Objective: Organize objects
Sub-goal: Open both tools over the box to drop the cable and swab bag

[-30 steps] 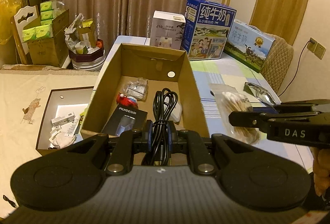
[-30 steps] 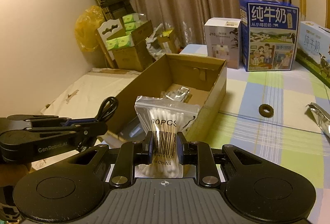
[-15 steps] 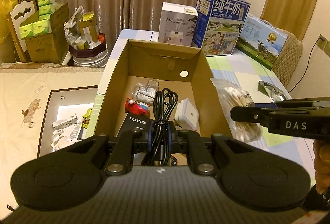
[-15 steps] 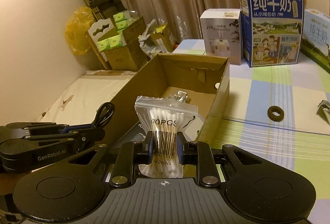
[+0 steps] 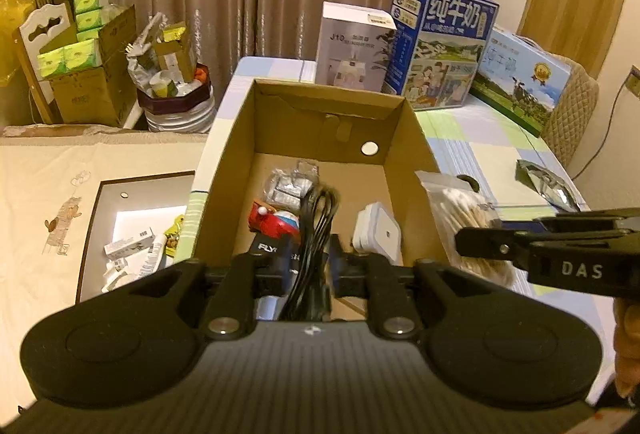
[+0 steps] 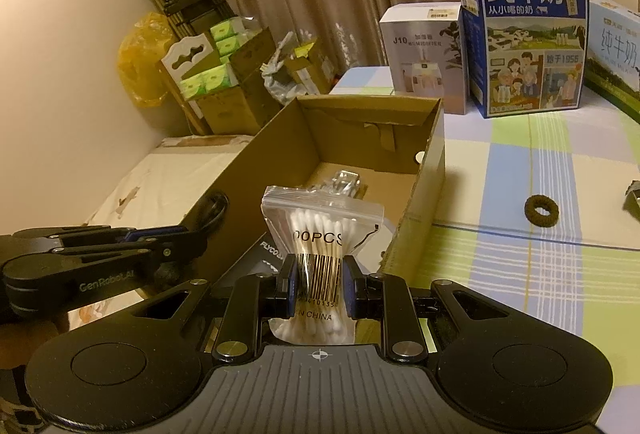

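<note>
Right wrist view, bag of cotton swabs [image 6: 320, 234]: I have it pinched at its barcode band, upright, hanging over the near right corner of the cardboard box [image 6: 430, 138].
Right gripper [image 6: 319, 284]: fingers closed in until the bag's waist is squeezed narrow between the blue pads; nothing else in them.
Black cable [image 5: 316, 234]: a coiled bundle, held over the near end of the box, its loops pointing toward the far wall.
Left gripper [image 5: 312, 266]: fingers drawn tight on the cable bundle.
Box contents: a white charger [image 5: 378, 234], a red toy [image 5: 270, 220], a clear packet of small parts [image 5: 290, 184] and a black FLYCO box [image 5: 276, 258] lie on the floor; the far half is bare cardboard.
Step in hand: I judge both items are being carried in for dropping into the box.
Next move: I should bring each gripper lower inside the walls, then part the fingers, cable first so the swabs don't land on it.
Outside the box: a brown hair tie [image 6: 540, 210] sits on the checked tablecloth [image 6: 520, 274], well apart, not yet collected.
</note>
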The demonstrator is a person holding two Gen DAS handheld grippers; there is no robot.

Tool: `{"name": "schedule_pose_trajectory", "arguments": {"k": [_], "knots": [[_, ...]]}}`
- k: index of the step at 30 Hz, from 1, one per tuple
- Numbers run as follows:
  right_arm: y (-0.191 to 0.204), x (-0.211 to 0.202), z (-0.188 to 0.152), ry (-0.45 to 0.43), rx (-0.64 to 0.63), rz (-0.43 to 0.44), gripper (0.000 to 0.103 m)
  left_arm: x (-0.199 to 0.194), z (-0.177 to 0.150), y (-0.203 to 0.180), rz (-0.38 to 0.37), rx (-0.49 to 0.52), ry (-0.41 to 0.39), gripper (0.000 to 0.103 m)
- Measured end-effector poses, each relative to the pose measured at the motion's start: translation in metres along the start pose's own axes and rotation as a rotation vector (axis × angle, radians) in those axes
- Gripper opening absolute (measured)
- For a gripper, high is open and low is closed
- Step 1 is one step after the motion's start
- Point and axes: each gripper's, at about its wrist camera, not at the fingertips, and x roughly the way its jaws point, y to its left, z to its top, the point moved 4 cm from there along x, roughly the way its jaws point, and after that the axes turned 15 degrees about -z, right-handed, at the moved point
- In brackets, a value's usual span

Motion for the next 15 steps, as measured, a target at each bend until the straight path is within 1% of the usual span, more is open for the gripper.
{"name": "schedule_pose_trajectory", "arguments": {"k": [1,15], "knots": [[0.000,-0.001,0.000,-0.001,0.001,0.001,0.019,0.000,0.000,0.001,-0.007,-0.008,-0.004,0.030],[0.010,-0.004,0.004,0.002,0.015,0.031,0.019,-0.020,-0.010,0.011,0.015,-0.029,-0.009,0.030]]}}
